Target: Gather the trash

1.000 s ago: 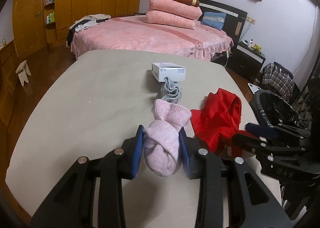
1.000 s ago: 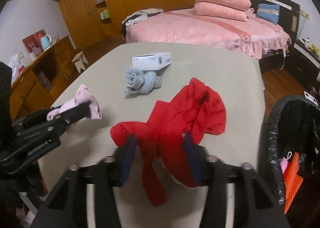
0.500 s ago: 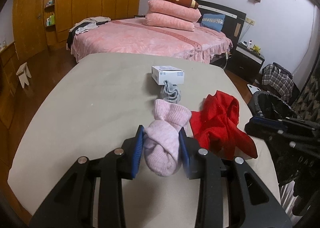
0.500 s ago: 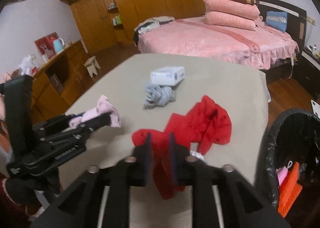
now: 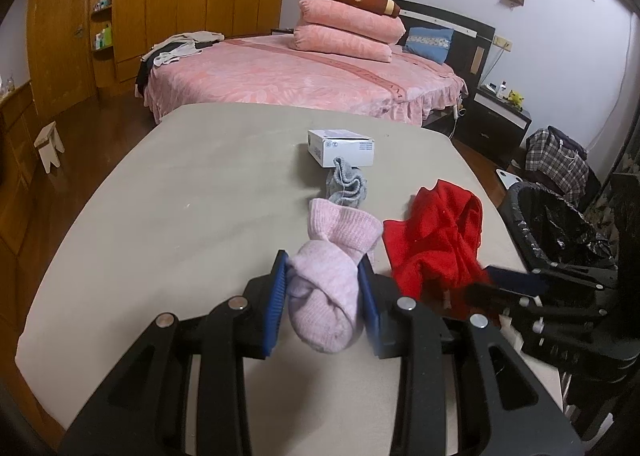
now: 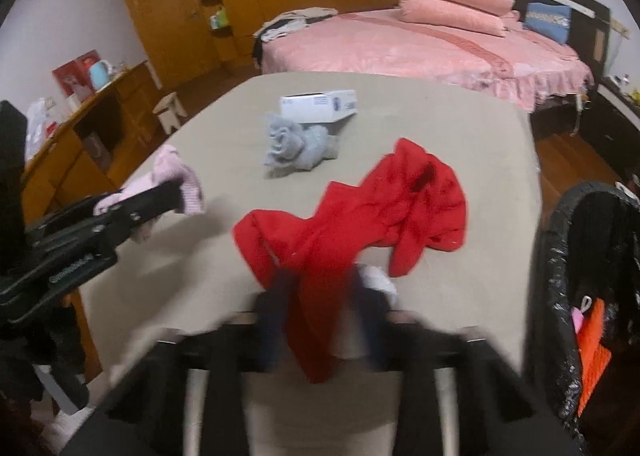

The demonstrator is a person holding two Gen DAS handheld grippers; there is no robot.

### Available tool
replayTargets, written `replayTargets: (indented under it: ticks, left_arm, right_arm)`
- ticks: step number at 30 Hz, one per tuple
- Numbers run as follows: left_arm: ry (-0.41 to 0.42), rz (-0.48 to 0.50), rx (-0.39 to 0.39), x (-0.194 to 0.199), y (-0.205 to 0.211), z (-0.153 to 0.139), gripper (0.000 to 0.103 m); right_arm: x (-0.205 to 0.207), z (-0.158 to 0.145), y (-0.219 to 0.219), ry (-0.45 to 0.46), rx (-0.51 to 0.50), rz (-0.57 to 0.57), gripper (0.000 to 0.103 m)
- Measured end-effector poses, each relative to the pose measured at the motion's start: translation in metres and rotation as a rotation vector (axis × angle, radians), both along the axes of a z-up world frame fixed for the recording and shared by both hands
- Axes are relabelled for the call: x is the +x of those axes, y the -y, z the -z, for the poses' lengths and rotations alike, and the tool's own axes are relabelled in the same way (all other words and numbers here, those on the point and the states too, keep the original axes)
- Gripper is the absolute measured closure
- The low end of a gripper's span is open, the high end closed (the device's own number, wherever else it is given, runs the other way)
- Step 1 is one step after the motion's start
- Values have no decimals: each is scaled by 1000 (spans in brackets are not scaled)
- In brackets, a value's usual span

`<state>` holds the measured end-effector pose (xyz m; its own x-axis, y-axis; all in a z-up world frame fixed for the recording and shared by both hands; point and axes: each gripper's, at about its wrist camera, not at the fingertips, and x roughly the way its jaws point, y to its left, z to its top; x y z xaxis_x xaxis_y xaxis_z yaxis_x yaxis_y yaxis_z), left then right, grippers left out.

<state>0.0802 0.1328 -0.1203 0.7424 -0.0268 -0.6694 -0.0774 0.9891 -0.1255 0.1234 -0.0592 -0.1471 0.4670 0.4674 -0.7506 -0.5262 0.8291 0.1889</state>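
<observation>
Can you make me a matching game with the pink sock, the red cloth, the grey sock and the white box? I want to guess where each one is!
Things:
1. pink sock
2. red cloth
3. grey sock
4. white box

Places:
A. farthest away on the table
B. between the left gripper's blue pads
C. lying just in front of the box
D. spread nearest the black bin

Pairs: 1-B, 2-D, 3-C, 4-A
</observation>
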Motion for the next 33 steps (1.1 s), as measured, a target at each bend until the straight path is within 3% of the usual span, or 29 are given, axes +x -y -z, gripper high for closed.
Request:
replayTargets:
  ticks: [3,10,15,17,20,23,26,28,30,32,33]
  left_arm:
    - [14,3,0,-2,0,-4,70]
    - [49,12,-4,-9,3,-17,70]
    - [53,19,-3,-11,6,-18,70]
    - [47,16,2,-12,5,-16,70]
    - [33,7,5,-12,1,-12,70]
    - [15,-10,3,-13,-5,-6,70]
    - [8,-15,5,-15,-9,-3,70]
    - [7,-15,6,-15,-10,-2,70]
    - [6,-16,2,-14,-12,-3,70]
    - [8,-15,2,-15,-12,-3,70]
    - [11,-14,3,-16,-12,-4,70]
  right_arm:
    - [-3,-13,3,21,41,-7,96]
    - [-15,-63,15,135,128,-37,98]
    - [-9,-59,13,110,98,-19,94]
    - [-6,-50,14,73,89,-10,85]
    - [-2,-33,13,21,84,12,61]
    - [3,-15,6,-23,66,13,52]
    - [6,-3,-2,-42,52,9,50]
    - [9,3,-8,-58,49,-9,59]
    - [12,7,-15,-68,41,-34,84]
    - [13,5,-15,-81,61,-46,98]
    - [12,0,-14,-69,79,-48,100]
